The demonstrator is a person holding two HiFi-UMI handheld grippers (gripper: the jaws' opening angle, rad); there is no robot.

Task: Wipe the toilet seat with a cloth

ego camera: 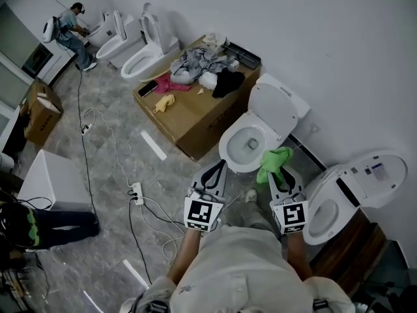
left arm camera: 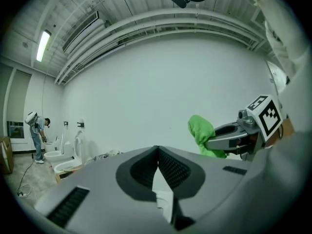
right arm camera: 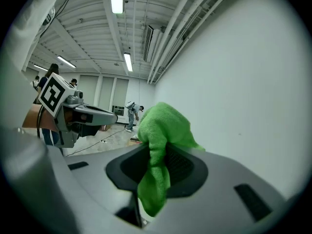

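white oval toilet seat (ego camera: pixel 226 152) not wiped yet, i judge; my right gripper (ego camera: pixel 279 175) clamps the green fuzzy cloth (ego camera: pixel 274 160) by its right rim, left gripper (ego camera: pixel 217 169) closed, empty.

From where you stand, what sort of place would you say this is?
Likely a test hall, not a real bathroom: several toilets line one wall, a cardboard box holds clothes, cables trail across the floor.
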